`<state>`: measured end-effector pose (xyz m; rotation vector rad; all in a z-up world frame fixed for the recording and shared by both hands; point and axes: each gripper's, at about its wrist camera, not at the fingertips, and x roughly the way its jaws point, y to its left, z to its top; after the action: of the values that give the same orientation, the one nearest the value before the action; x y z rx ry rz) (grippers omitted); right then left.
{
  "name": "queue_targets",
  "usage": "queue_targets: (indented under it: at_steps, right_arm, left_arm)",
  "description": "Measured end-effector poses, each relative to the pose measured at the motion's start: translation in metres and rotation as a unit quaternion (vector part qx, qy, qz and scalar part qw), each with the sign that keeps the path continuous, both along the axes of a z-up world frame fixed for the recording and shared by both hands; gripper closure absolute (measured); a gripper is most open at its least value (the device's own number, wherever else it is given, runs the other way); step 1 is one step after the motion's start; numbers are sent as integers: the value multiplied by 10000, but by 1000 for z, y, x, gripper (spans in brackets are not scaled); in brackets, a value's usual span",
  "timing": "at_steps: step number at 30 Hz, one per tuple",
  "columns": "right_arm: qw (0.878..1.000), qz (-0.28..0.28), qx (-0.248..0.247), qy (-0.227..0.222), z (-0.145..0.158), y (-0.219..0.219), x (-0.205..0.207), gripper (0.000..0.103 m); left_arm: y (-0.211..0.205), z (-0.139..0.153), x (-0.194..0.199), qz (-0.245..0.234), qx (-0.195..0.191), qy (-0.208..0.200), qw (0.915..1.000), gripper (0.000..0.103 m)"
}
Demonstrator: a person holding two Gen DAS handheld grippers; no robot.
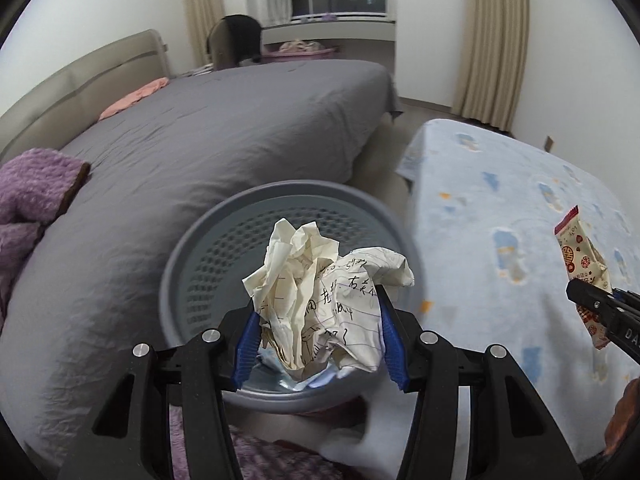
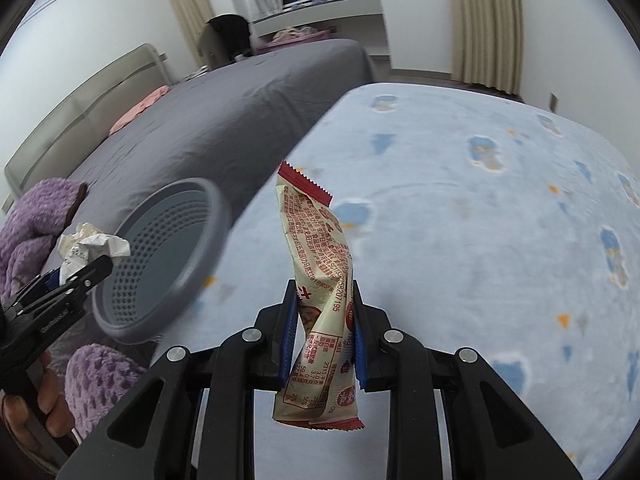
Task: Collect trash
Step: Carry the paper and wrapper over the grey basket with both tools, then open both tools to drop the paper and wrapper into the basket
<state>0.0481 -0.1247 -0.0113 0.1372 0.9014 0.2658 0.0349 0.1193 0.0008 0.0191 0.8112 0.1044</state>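
Note:
My left gripper [image 1: 318, 312] is shut on a crumpled ball of lined paper [image 1: 324, 292] and holds it over the mouth of the grey perforated trash basket [image 1: 200, 256]. In the right wrist view the basket [image 2: 160, 264] sits left of the table, with the left gripper [image 2: 94, 270] and its paper [image 2: 92, 246] at its rim. My right gripper [image 2: 326, 308] is shut on a red-and-cream snack wrapper [image 2: 320, 264], held upright above the blue tablecloth. The wrapper [image 1: 582, 264] and right gripper [image 1: 588, 300] show at the right edge of the left wrist view.
A table with a light blue patterned cloth [image 2: 480, 220] lies to the right. A bed with a grey sheet [image 1: 200, 140] lies left and behind the basket. A purple fluffy blanket [image 1: 28, 196] lies at the bed's near corner. Some trash lies at the basket's bottom.

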Motion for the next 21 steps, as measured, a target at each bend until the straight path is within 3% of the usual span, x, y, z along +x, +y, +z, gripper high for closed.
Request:
queue_targets:
  at_steps: [10,21]
  right_arm:
    - [9964,848,97,-17,6,98,29,80]
    - [9904,1377,64,76,-1,153,64,80]
  left_arm:
    - [46,-6,12,340,8,65,9994,52]
    - [73,-14,35,575,-63,153,9982,50]
